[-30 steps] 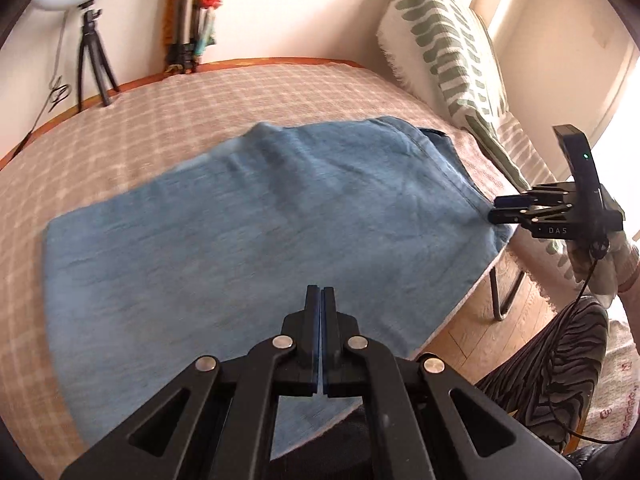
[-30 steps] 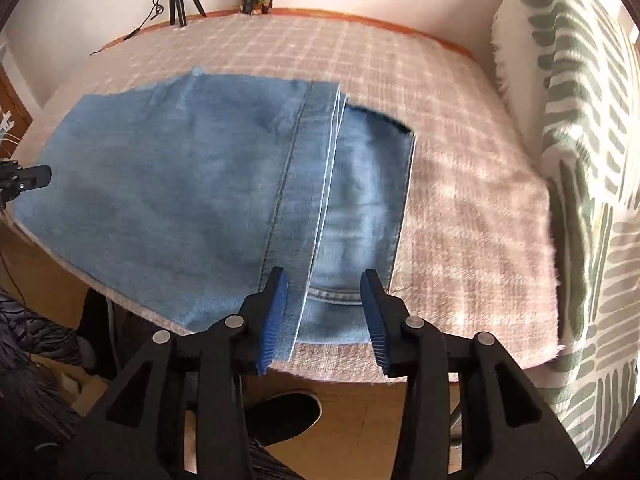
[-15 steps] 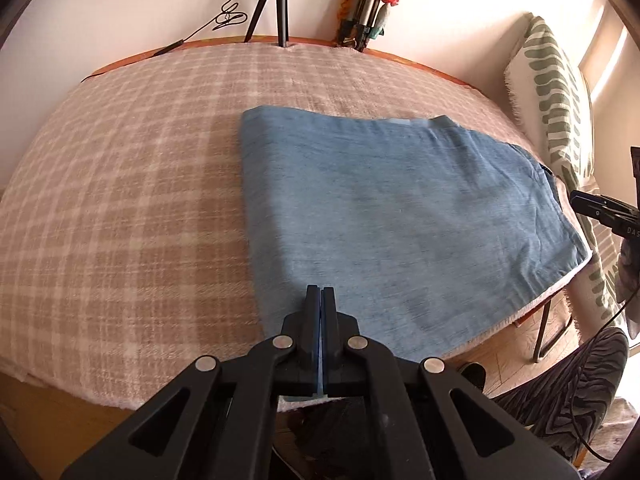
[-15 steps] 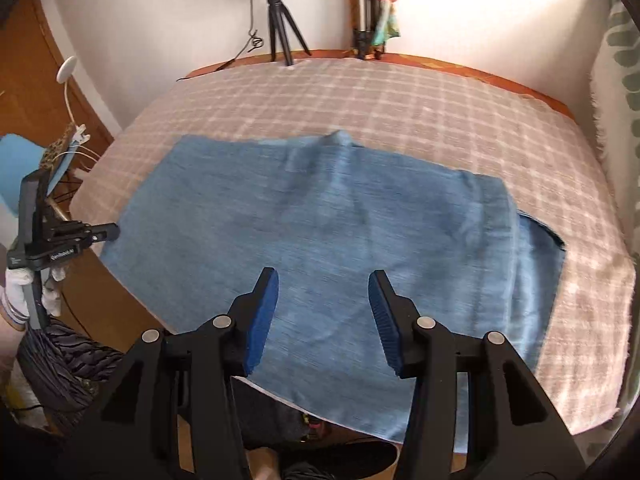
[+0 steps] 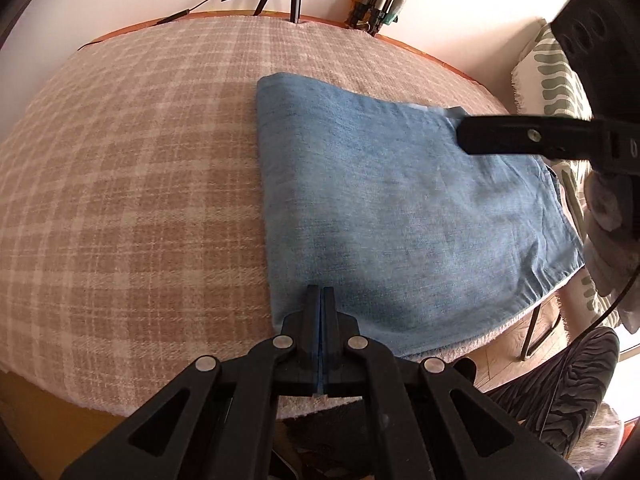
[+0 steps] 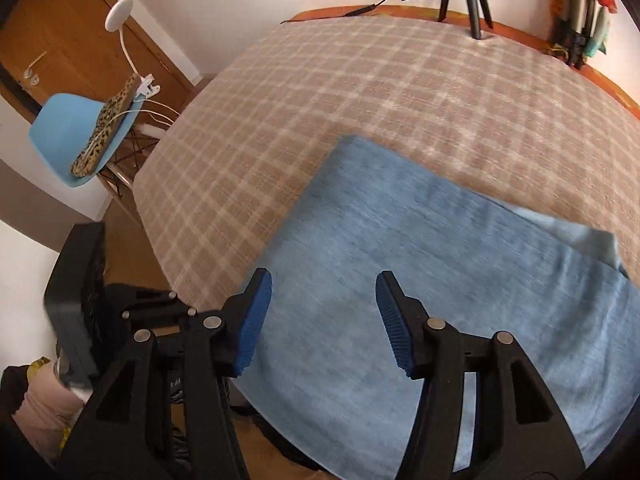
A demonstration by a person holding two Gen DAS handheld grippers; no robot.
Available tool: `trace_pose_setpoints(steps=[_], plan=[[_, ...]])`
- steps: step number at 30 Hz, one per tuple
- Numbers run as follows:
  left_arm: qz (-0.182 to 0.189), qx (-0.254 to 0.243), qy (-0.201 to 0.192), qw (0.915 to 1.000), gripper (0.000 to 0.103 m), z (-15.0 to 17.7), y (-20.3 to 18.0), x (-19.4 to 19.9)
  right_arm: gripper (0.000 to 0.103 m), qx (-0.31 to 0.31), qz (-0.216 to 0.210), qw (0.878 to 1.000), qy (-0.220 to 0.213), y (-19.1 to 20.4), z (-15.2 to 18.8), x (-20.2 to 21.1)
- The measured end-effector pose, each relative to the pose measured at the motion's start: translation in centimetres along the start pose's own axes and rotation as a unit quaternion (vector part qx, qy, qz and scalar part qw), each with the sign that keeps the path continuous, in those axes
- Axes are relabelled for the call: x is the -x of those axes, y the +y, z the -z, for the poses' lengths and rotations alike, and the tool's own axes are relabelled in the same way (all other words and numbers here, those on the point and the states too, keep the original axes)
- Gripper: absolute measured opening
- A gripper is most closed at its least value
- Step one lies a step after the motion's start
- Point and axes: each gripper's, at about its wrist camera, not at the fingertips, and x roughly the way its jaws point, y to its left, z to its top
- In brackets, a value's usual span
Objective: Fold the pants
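Lying folded on the plaid-covered bench (image 5: pixel 120 200), the pants (image 5: pixel 400 208) sit toward its near right corner, their lower edge running along the near edge and partly over it. The left claw (image 5: pixel 321 300) is pressed fully closed, its tips right at the near left corner of the denim; whether any cloth is pinched between them cannot be told from either view. The right claw (image 6: pixel 322 316) hovers wide apart over the middle of the fabric, holding nothing.

The main risk is the overhang: if the left claw tugs toward the person, the stack could slide off the near edge and undo its layers. At the far right corner a paler underlayer (image 6: pixel 584 240) peeks out, so the layers look misaligned; another fold made now would likely lock that skew in. A grab by the right claw on the flat middle may catch only the top layer and peel it up.
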Motion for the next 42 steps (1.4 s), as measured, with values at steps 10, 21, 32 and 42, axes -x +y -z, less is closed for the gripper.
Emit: trace_pose_setpoints(steps=[10, 21, 32, 42], plan=[[0.003, 0.026, -0.021, 0.9994, 0.000, 0.9, 1.6, 1.6, 0.057, -0.033, 0.053, 0.995, 0.083, 1.7, -6.1, -7.6], [0.027, 0.053, -0.008, 0.9982, 0.000, 0.7, 2.9, 1.0, 0.059, 0.035, 0.156, 0.977, 0.138, 5.4, -6.1, -12.1], [0.050, 0.061, -0.017, 0.9967, 0.000, 0.7, 4.1, 2.2, 0.024, 0.036, 0.142, 0.983, 0.112, 4.9, -4.5, -11.0], [0.053, 0.092, 0.002, 0.9943, 0.000, 0.2, 5.8, 0.9, 0.011, -0.019, 0.057, 0.997, 0.053, 0.7, -2.8, -6.7]])
